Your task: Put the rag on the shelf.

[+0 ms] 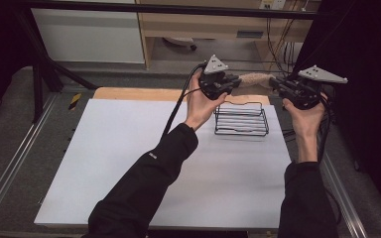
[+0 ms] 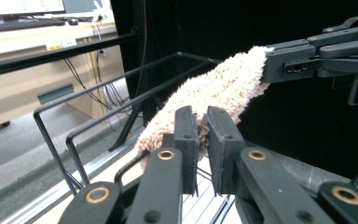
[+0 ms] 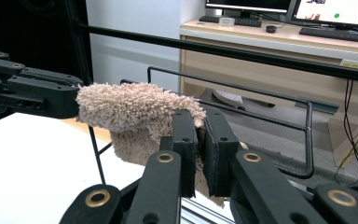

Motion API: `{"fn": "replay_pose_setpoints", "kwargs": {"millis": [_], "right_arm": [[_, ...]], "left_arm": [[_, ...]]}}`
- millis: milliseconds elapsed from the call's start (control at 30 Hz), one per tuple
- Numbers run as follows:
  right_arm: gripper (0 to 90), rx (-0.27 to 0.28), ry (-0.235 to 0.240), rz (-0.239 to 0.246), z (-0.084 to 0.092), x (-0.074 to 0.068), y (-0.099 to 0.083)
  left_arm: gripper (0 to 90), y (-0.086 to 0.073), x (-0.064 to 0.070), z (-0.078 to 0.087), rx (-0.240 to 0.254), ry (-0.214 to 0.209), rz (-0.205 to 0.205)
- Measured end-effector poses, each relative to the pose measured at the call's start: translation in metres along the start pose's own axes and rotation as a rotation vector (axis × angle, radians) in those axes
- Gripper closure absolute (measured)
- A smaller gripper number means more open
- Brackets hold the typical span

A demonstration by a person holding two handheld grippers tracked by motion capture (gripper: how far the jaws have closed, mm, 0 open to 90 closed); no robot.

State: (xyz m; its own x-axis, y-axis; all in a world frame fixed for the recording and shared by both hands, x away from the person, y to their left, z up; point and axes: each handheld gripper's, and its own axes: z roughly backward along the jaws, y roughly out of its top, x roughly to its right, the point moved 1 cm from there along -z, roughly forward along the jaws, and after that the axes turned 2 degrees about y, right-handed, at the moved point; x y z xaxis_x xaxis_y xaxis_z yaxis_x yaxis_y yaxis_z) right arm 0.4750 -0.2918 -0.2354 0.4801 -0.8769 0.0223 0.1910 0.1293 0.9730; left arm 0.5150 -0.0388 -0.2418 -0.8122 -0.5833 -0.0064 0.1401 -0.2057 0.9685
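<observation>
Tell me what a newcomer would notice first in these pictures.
A fluffy beige cloth stretched in the air between the left gripper and the right gripper, each clamped on one end, at the far side of the table. Just beneath it stands a black wire rack on the white table top.

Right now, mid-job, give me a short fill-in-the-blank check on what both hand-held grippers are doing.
1. The left hand-held gripper and the right hand-held gripper each pinch one end of a fluffy beige ____.
2. The cloth is held stretched above a black wire ____.
3. The rack stands on a ____ board.

Missing words: cloth; rack; white
</observation>
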Motion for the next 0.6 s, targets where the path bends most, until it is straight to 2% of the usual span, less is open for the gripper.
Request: {"fn": "replay_pose_setpoints", "kwargs": {"millis": [100,200,267,367,433,600], "right_arm": [[84.6,-0.002,0.003,0.009,0.000,0.000,-0.001],[84.6,-0.005,0.004,0.019,0.001,-0.001,-0.002],[84.6,-0.006,0.006,0.026,0.002,-0.001,-0.003],[84.5,-0.007,0.008,0.033,0.002,-0.002,-0.005],[84.5,-0.008,0.007,0.038,0.002,-0.002,-0.007],[83.9,-0.009,0.019,0.052,0.003,-0.002,-0.012]], "left_arm": [[78.2,0.003,-0.001,0.005,0.002,-0.006,0.017],[76.8,0.011,-0.004,0.013,0.033,-0.006,0.032],[76.7,0.017,-0.006,0.016,0.054,0.009,0.046],[79.2,0.023,-0.007,0.015,0.061,0.032,0.063],[82.3,0.026,-0.006,0.011,0.051,0.032,0.068],[89.5,0.022,-0.004,-0.002,-0.022,0.002,0.072]]}}
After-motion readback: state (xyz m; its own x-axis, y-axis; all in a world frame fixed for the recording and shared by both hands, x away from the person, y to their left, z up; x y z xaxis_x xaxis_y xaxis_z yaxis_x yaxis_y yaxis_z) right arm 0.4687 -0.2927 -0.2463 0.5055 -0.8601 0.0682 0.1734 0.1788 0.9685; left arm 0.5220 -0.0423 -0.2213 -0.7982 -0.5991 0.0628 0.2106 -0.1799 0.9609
